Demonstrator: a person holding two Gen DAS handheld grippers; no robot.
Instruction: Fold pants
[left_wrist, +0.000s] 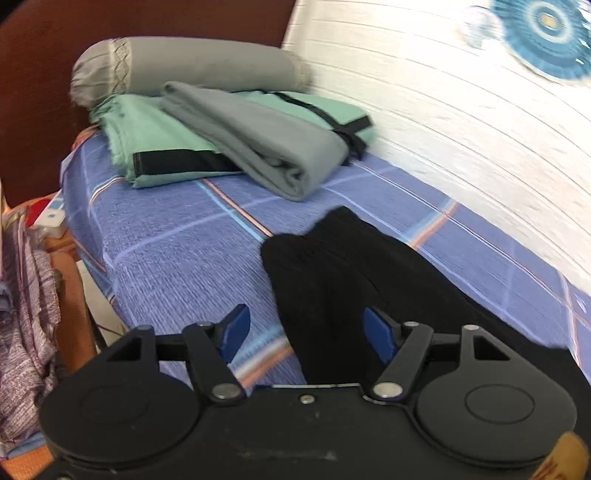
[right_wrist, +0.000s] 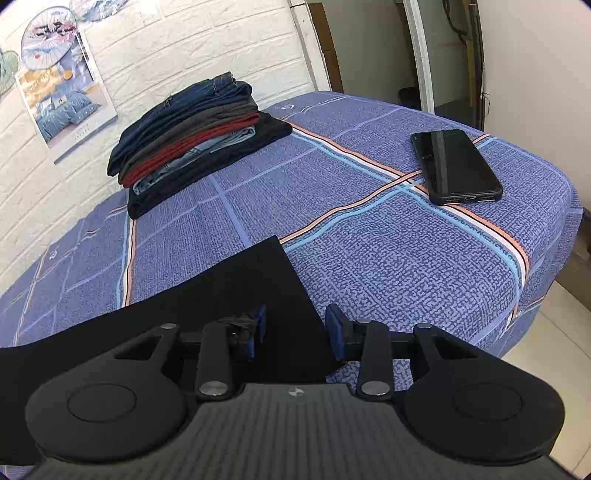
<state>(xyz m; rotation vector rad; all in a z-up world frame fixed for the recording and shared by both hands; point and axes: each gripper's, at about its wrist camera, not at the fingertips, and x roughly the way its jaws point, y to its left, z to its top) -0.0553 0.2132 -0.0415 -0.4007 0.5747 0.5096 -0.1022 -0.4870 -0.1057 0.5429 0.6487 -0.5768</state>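
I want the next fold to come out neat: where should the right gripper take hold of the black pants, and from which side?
Probably the square corner of the black pants lying flat just ahead of the right gripper. Come from the near side, low over the bedsheet, one finger sliding under the straight edge; the jaws stand open.

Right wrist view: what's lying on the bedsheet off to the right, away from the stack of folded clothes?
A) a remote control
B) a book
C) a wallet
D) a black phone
D: a black phone lies flat, screen up, on the blue checked bedsheet, well right of the stack of folded clothes by the wall.
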